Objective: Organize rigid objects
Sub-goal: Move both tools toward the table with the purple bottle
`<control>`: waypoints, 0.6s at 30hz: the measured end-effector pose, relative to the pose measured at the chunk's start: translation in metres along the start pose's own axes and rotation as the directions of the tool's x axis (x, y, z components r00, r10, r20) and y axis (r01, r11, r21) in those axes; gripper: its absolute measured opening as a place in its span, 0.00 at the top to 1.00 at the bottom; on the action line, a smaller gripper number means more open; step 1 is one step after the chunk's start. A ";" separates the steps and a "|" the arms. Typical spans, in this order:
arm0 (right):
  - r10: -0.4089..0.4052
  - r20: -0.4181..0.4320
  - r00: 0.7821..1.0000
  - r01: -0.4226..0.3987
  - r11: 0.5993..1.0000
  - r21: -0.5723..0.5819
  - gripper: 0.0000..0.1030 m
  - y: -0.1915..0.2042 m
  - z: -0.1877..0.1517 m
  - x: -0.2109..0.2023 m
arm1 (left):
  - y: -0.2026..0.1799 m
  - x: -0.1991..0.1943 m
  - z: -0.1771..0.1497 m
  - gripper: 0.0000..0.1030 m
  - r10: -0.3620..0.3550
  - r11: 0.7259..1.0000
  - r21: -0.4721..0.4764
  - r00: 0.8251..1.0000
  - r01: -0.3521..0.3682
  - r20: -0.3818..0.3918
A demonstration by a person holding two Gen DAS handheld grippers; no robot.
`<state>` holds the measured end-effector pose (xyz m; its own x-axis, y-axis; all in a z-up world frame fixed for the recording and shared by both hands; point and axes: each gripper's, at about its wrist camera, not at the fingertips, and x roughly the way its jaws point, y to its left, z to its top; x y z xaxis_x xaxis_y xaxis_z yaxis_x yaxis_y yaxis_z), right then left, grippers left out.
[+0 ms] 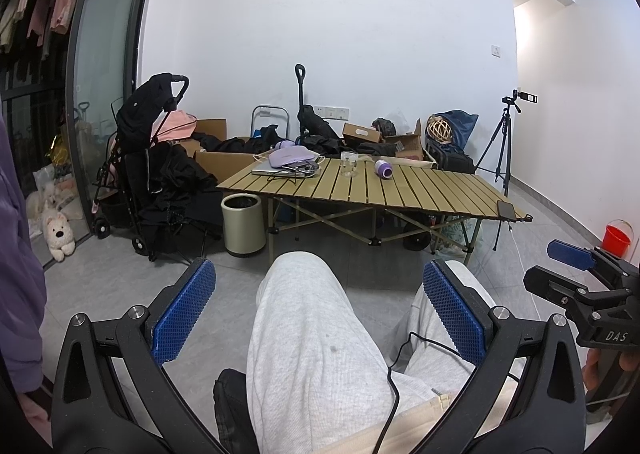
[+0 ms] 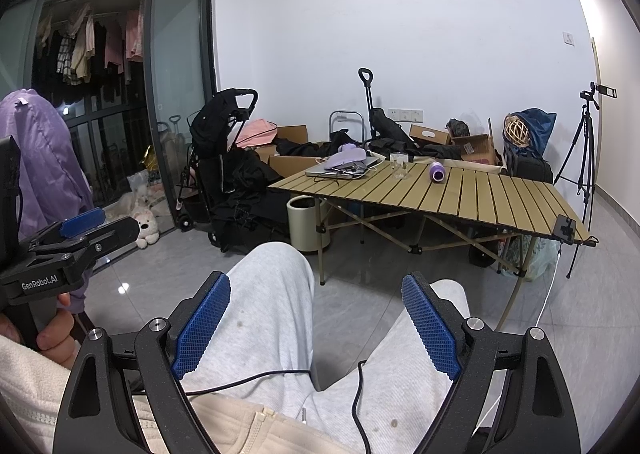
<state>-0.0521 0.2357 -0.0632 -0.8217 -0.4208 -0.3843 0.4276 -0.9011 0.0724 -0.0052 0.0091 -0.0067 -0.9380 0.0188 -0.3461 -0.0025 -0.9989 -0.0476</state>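
A slatted folding table (image 1: 400, 193) (image 2: 480, 201) stands across the room. On it lie a purple bottle (image 1: 384, 168) (image 2: 437, 172) on its side, a clear glass (image 1: 349, 165) (image 2: 399, 165), a laptop (image 1: 276, 170) (image 2: 340, 172) with a lilac pouch (image 1: 290, 155) (image 2: 346, 157) on top, and a phone (image 1: 506, 209) (image 2: 566, 227) at the near right corner. My left gripper (image 1: 318, 278) is open and empty over my knees. My right gripper (image 2: 316, 286) is open and empty too; it also shows in the left wrist view (image 1: 568, 266).
A beige bin (image 1: 244, 223) (image 2: 306, 223) stands under the table's left end. A black stroller (image 1: 148, 157) (image 2: 224, 161), cardboard boxes (image 1: 224, 157), a tripod with camera (image 1: 506, 141) (image 2: 584, 157) and a red bucket (image 1: 618, 240) surround the table. Grey tiled floor lies between me and the table.
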 end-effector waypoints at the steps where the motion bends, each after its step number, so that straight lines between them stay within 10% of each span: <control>1: 0.000 -0.001 1.000 0.000 1.000 0.000 0.11 0.000 0.000 0.000 | 0.000 0.000 0.000 0.00 0.000 1.000 0.000 1.000 0.000 0.000; 18: -0.075 -0.036 0.997 0.075 0.997 -0.013 0.11 -0.027 0.012 0.022 | -0.008 0.059 0.010 0.00 -0.048 0.997 0.057 0.998 0.051 -0.051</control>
<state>-0.0867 0.2494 -0.0625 -0.8374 -0.3478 -0.4216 0.3696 -0.9286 0.0318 -0.0640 0.0175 -0.0174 -0.9178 0.0688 -0.3910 -0.0699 -0.9975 -0.0116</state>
